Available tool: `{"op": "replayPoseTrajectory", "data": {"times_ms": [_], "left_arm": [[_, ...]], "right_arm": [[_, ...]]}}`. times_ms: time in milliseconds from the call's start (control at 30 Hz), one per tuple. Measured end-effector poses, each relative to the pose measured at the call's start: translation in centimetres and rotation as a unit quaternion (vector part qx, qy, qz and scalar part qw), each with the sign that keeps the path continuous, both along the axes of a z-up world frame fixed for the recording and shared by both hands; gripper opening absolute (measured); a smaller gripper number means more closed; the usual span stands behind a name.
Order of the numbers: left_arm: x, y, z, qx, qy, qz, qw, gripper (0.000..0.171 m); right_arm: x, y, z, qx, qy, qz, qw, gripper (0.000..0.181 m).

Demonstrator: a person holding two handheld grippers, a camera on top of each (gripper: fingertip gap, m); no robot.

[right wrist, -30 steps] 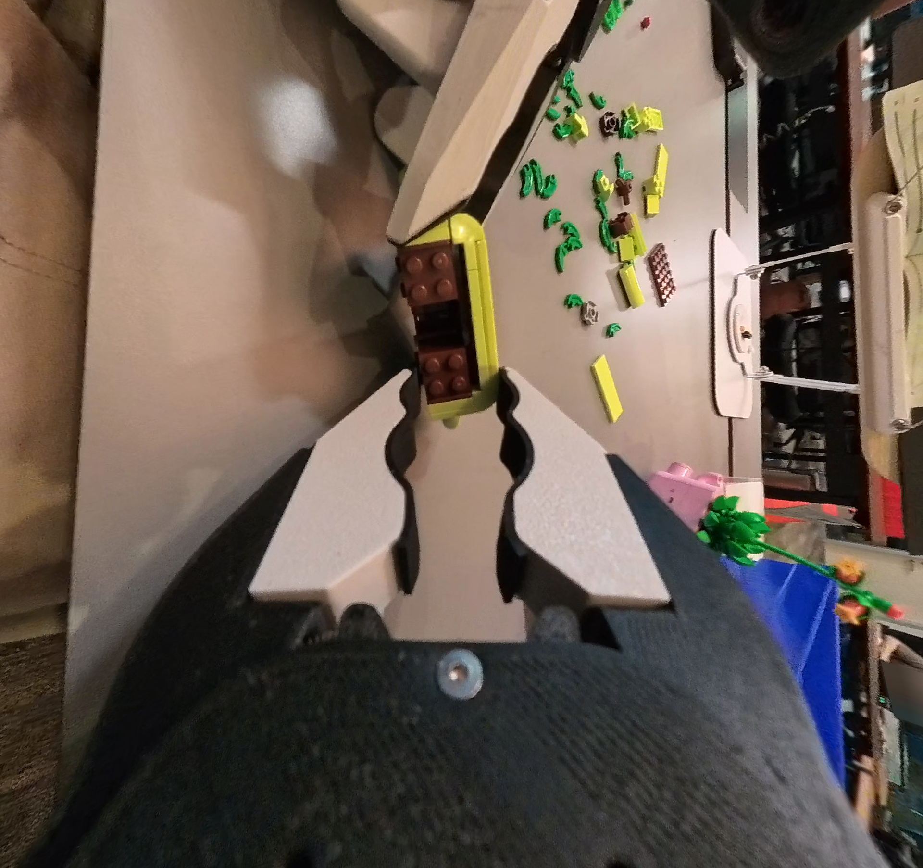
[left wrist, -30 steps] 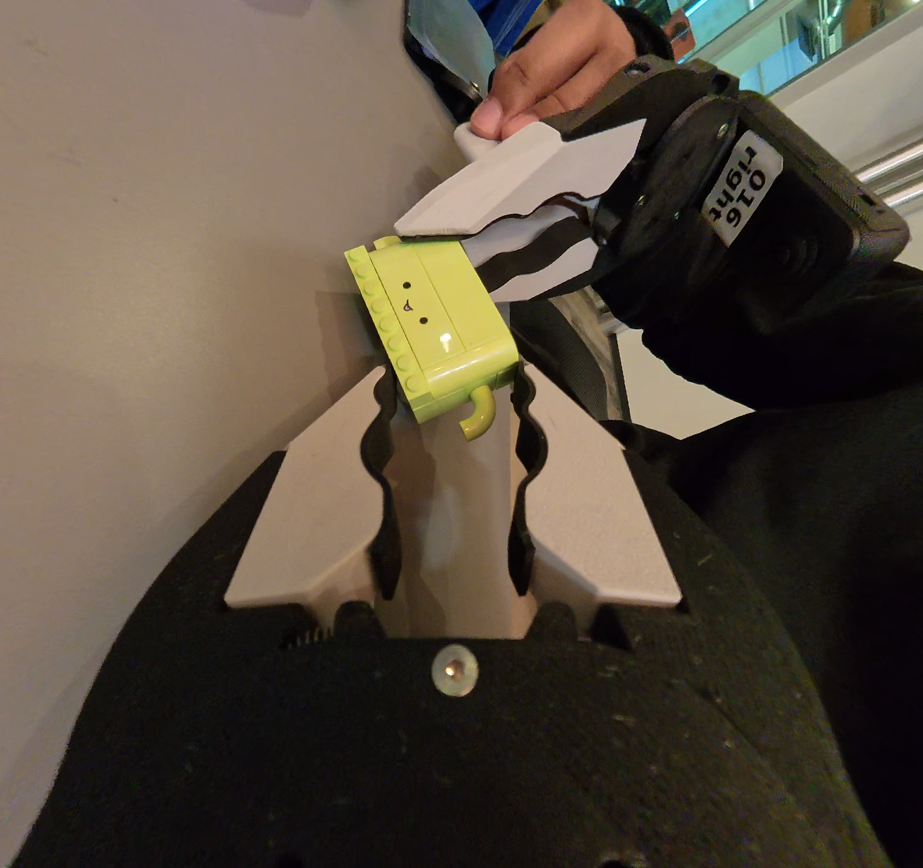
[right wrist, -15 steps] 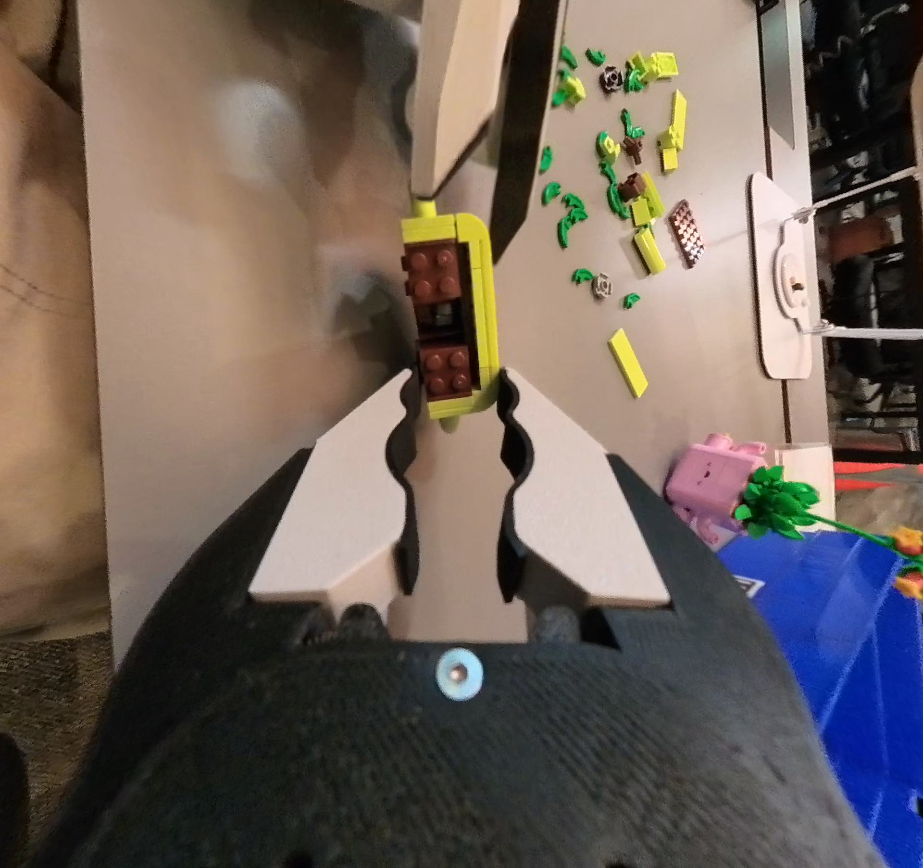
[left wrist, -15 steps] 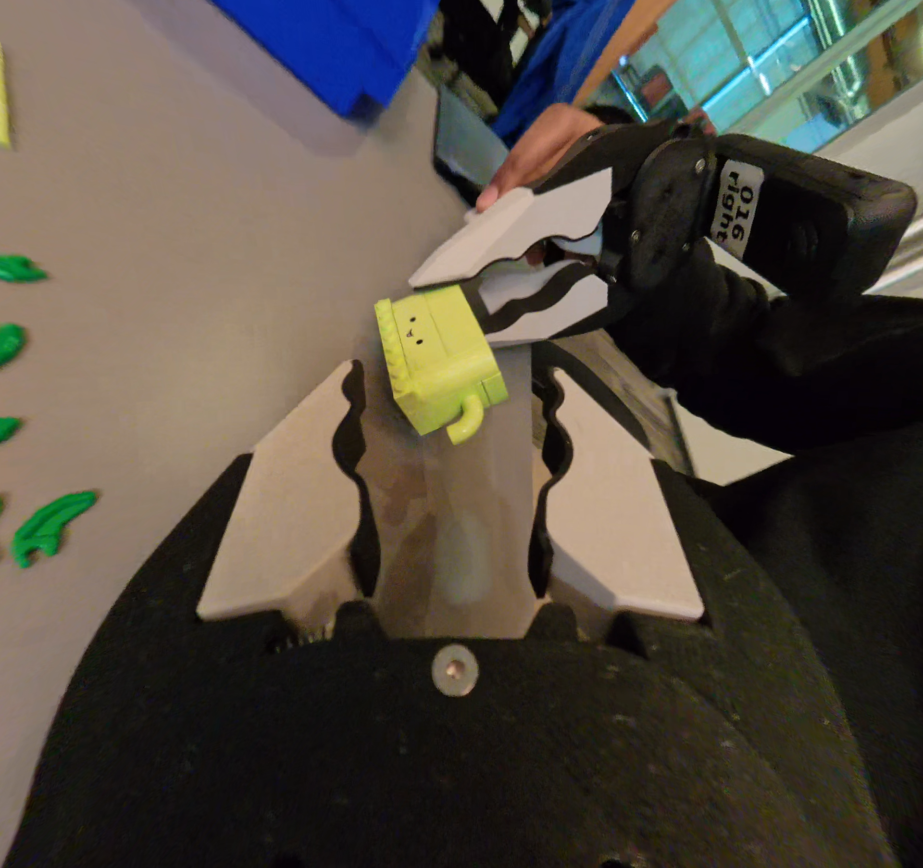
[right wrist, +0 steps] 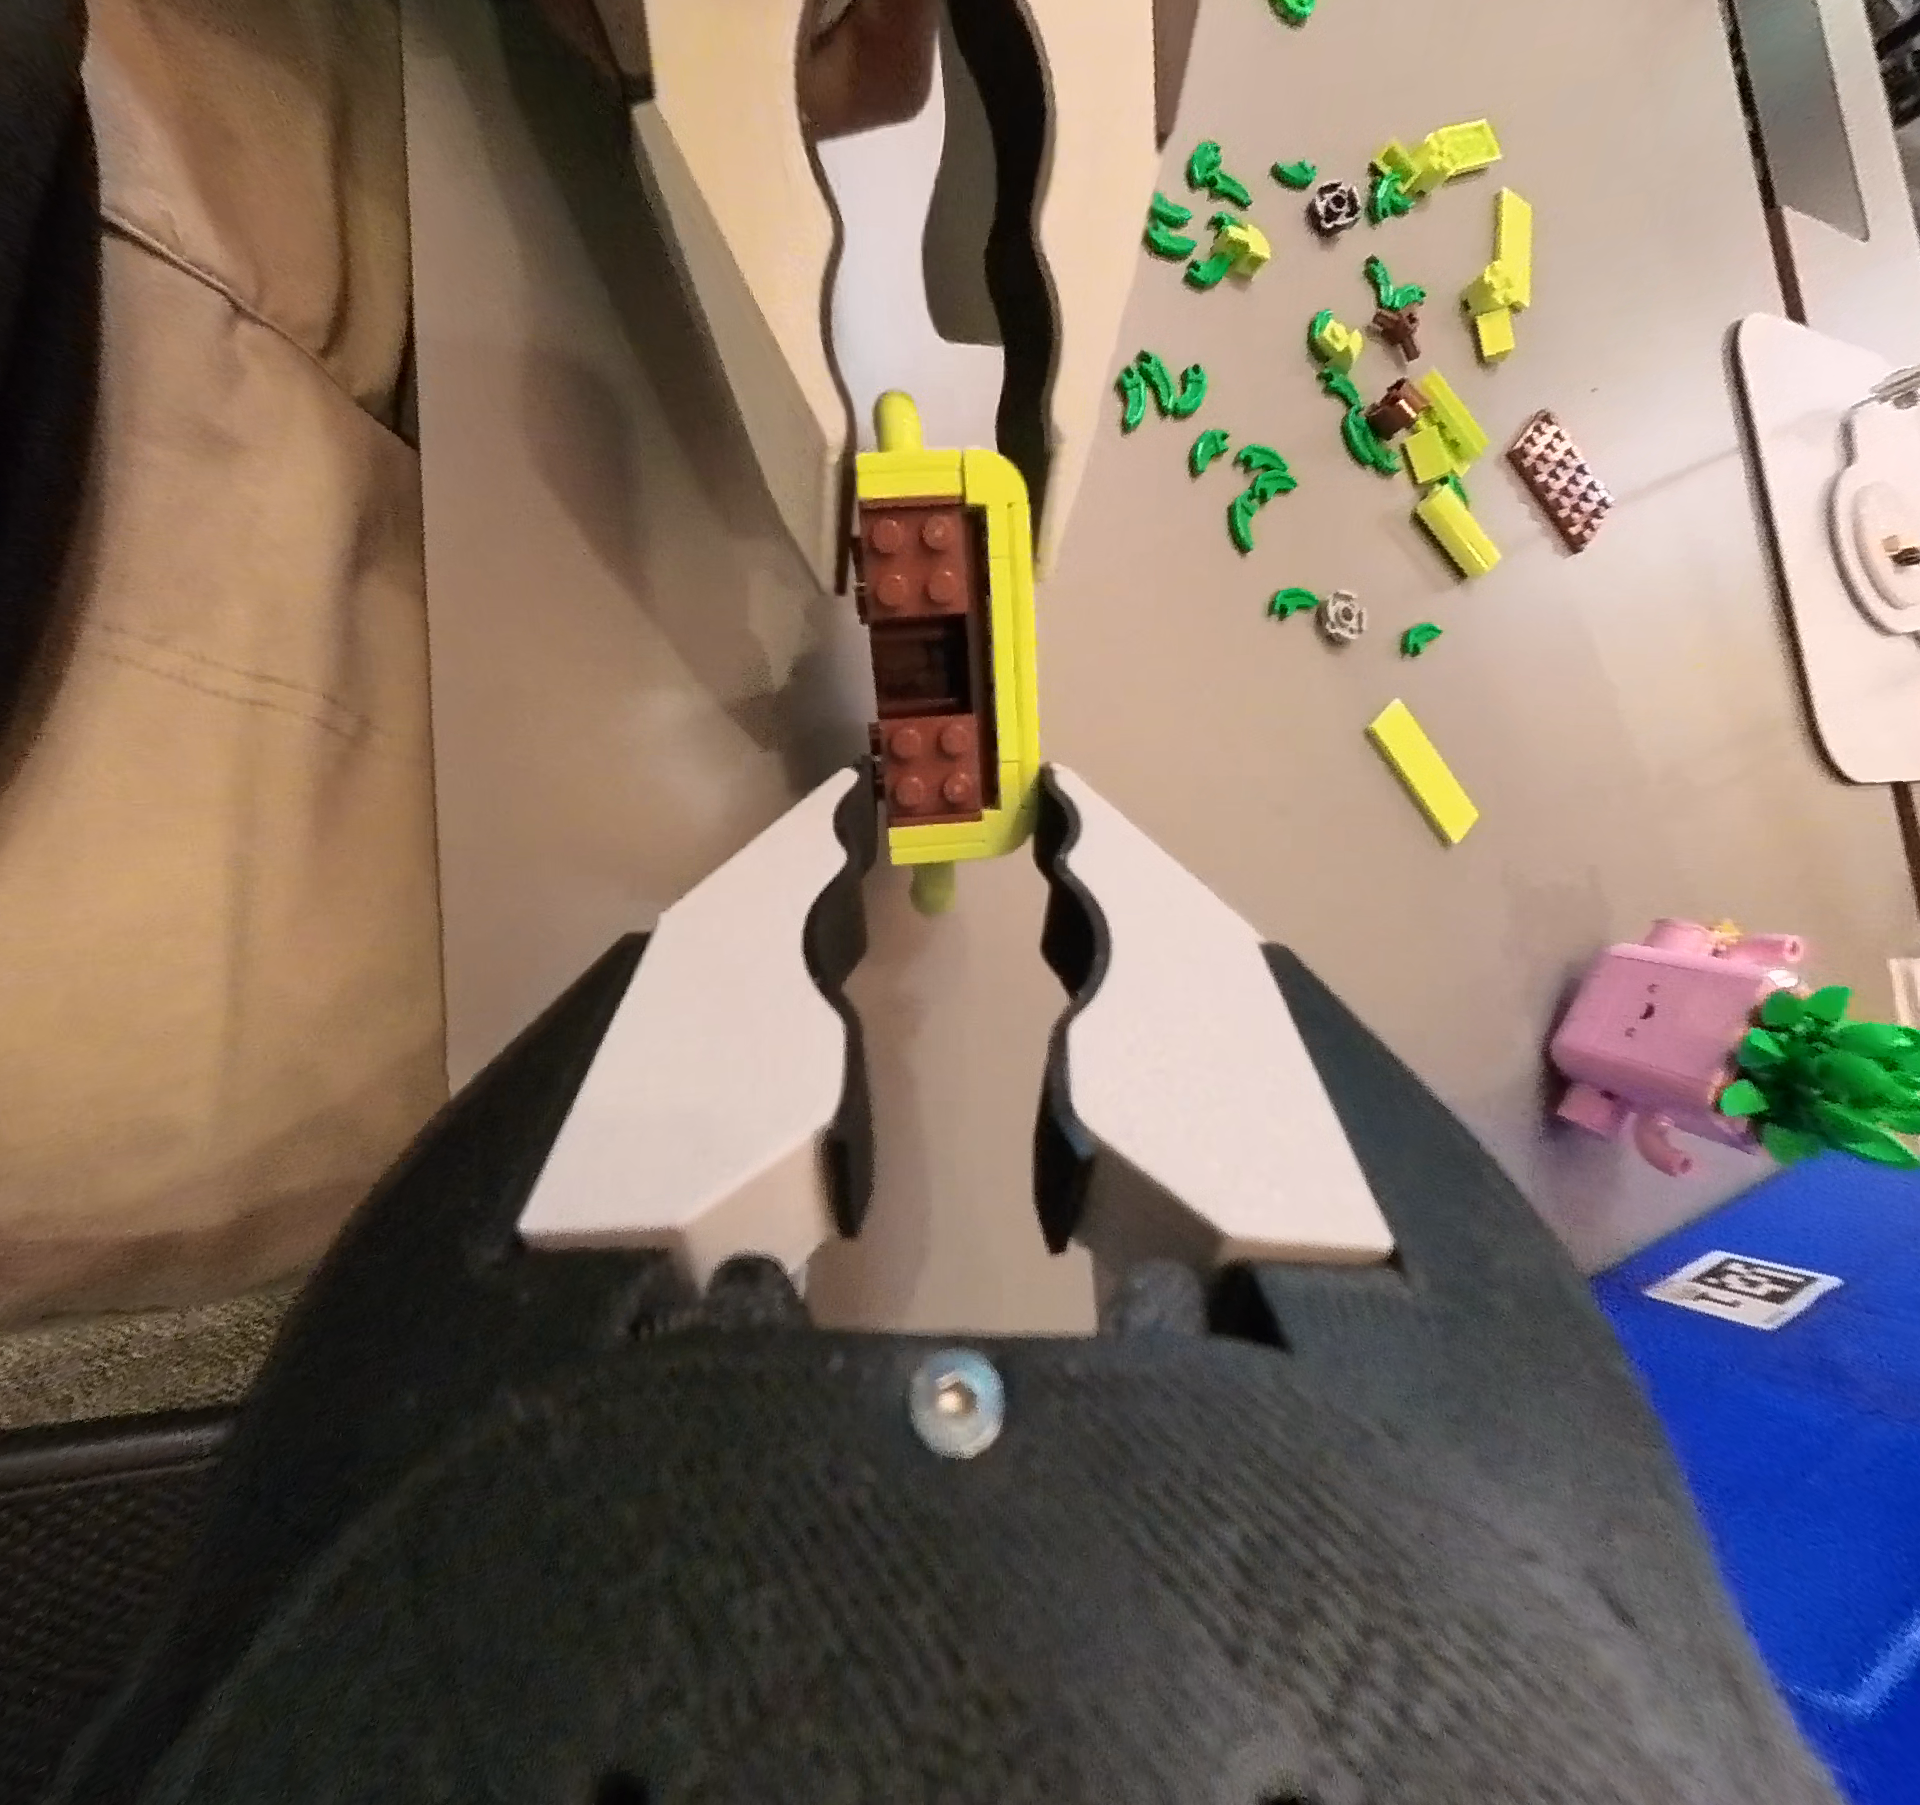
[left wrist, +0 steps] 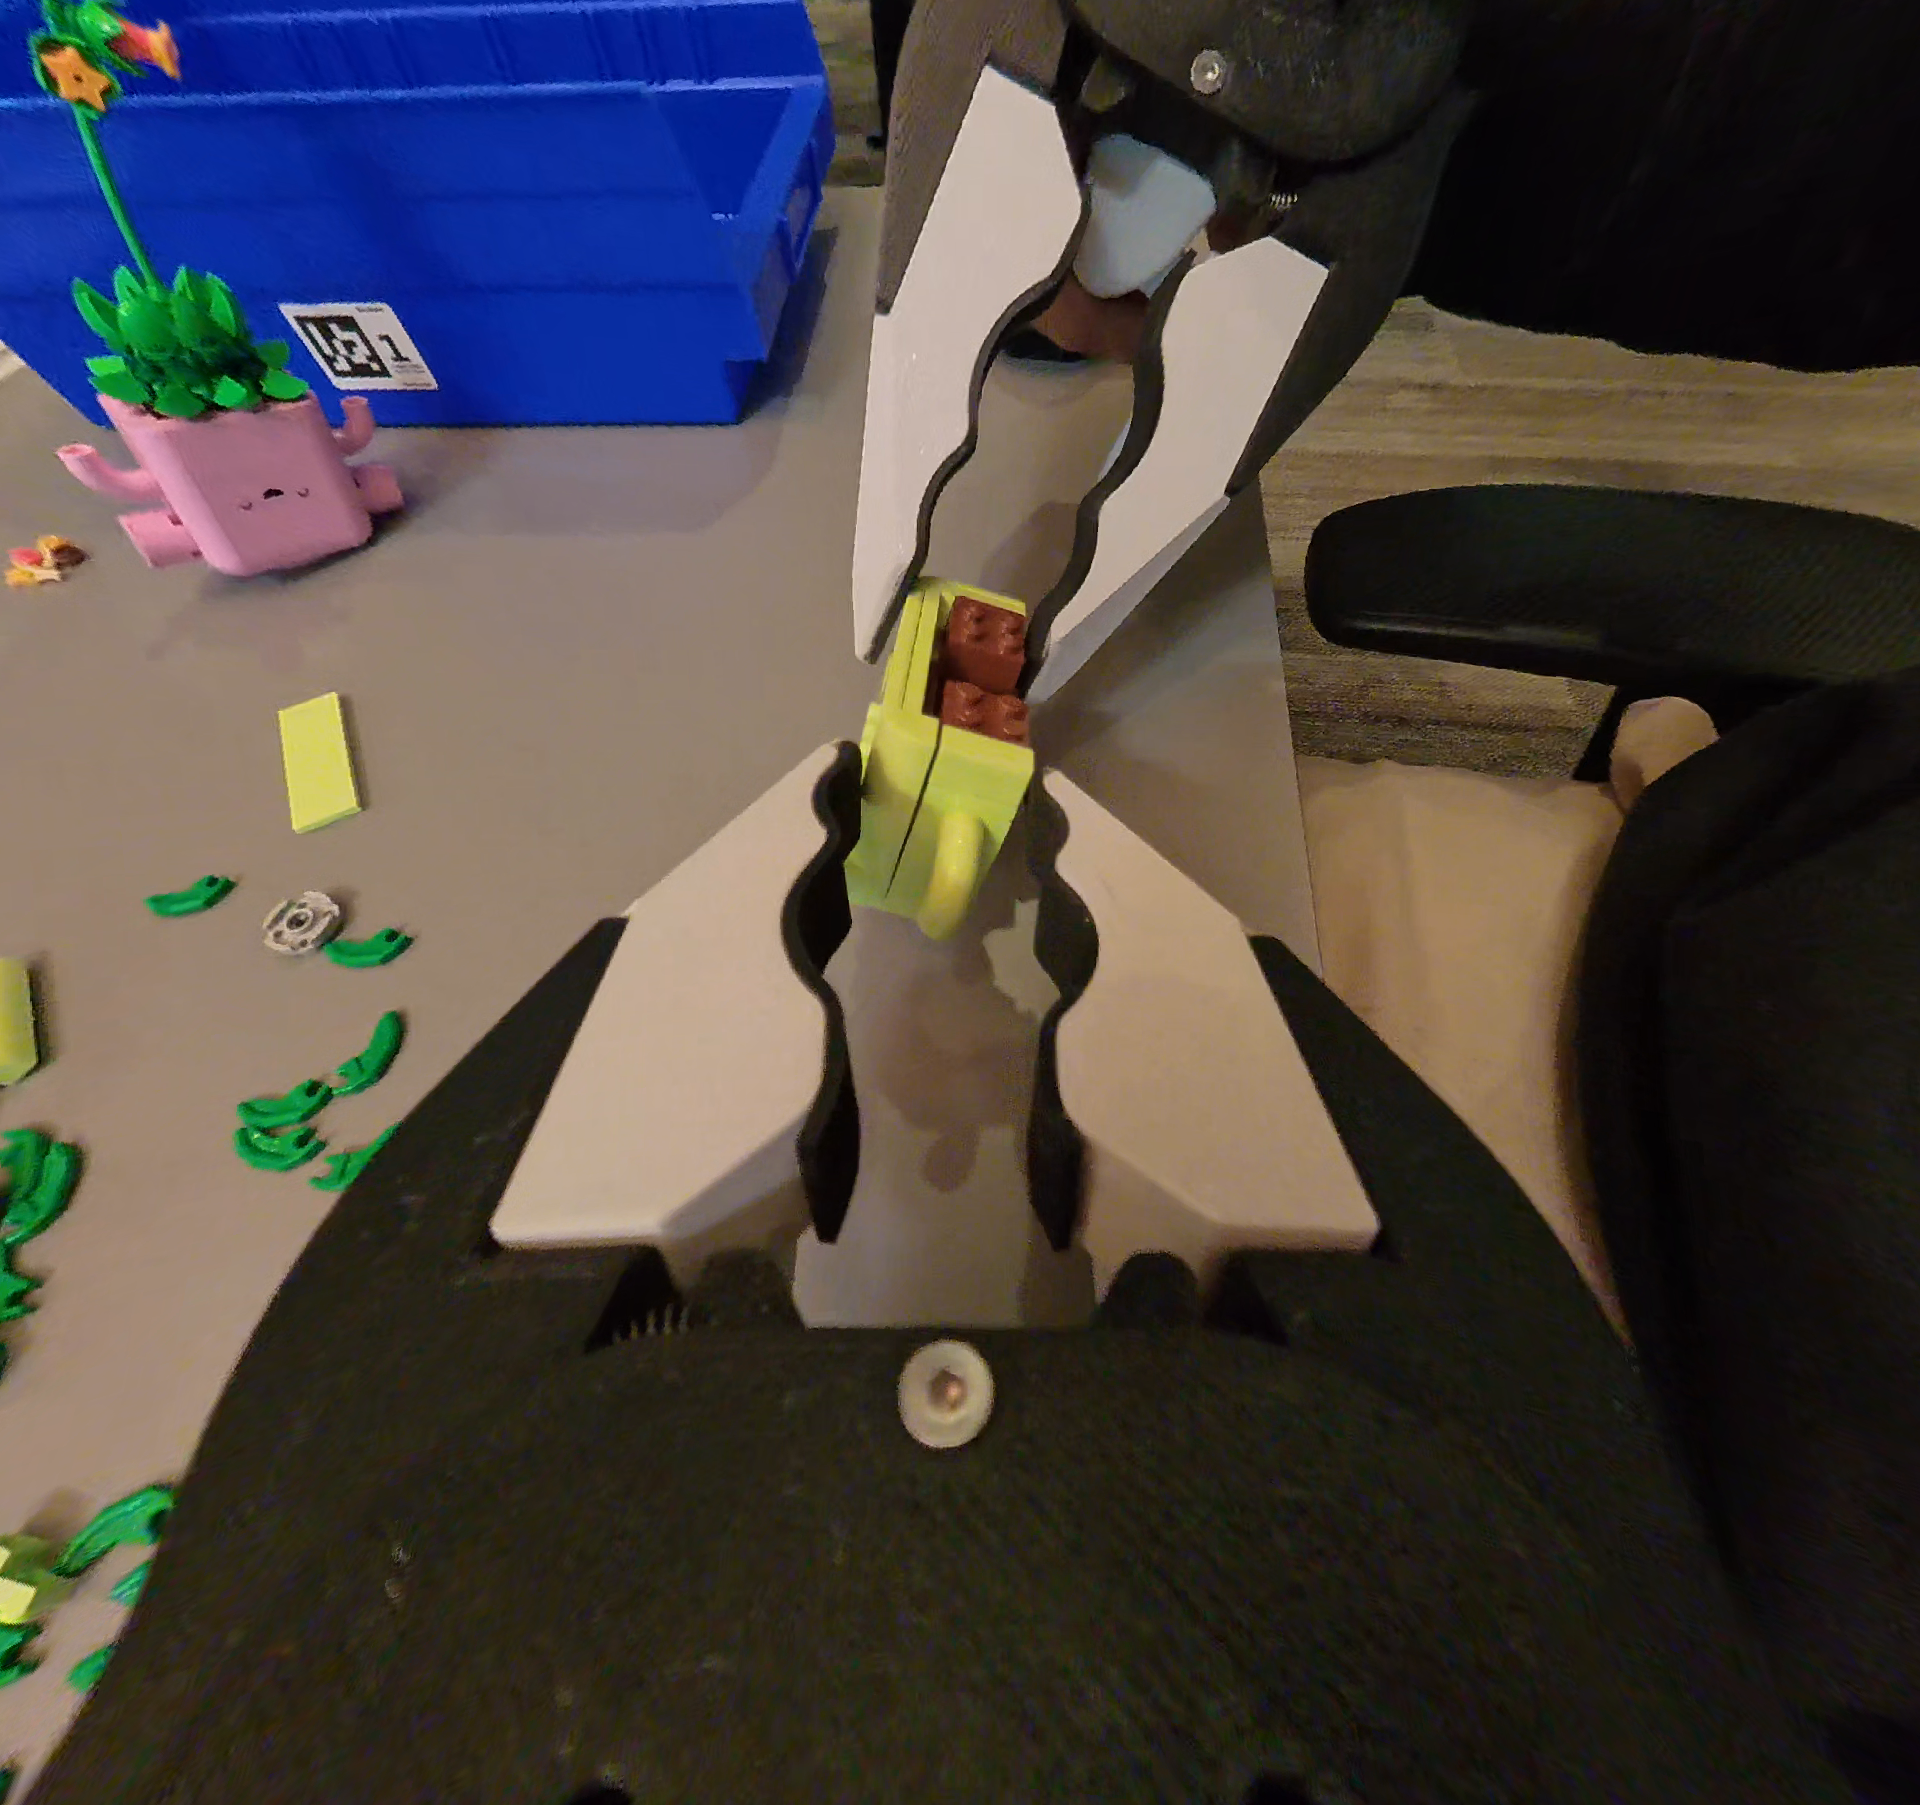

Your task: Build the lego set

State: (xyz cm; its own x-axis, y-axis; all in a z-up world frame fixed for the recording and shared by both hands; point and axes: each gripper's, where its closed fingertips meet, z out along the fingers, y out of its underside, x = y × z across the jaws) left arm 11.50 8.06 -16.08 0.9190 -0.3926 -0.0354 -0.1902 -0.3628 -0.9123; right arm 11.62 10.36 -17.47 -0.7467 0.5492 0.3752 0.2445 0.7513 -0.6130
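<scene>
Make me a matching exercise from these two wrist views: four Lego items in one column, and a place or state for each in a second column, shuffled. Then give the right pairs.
Things:
1. lime green pot build
2. pink pot figure
3. flat lime tile
4. brown studded plate

Places or states:
A. lies alone on the table between the green leaf pieces and the pink figure
B. held between both grippers, above the table
C. stands in front of the blue bin, green leaves on top
D. lies flat on the table at the edge of the loose pile

Pairs: 1-B, 2-C, 3-A, 4-D
</scene>
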Motion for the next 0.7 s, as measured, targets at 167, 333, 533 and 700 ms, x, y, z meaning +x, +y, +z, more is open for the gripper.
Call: {"op": "replayPoseTrajectory", "data": {"times_ms": [167, 333, 533, 700], "left_arm": [[0.3, -0.1, 0.1, 0.011, 0.021, 0.003, 1.000, 0.027], [0.7, -0.3, 0.1, 0.002, 0.020, 0.001, 1.000, 0.027], [1.2, -0.3, -0.2, -0.008, 0.043, 0.001, 0.999, 0.027], [1.5, -0.3, -0.3, 0.001, 0.031, -0.008, 0.999, 0.028]], "right_arm": [[0.3, -0.2, 0.0, -0.011, -0.009, 0.001, 1.000, 0.029], [0.7, -0.4, 0.0, -0.028, -0.018, 0.002, 0.999, 0.029], [1.1, -0.2, -0.4, -0.038, -0.028, 0.000, 0.999, 0.029], [1.4, -0.4, -0.5, -0.049, -0.029, -0.002, 0.998, 0.029]]}}
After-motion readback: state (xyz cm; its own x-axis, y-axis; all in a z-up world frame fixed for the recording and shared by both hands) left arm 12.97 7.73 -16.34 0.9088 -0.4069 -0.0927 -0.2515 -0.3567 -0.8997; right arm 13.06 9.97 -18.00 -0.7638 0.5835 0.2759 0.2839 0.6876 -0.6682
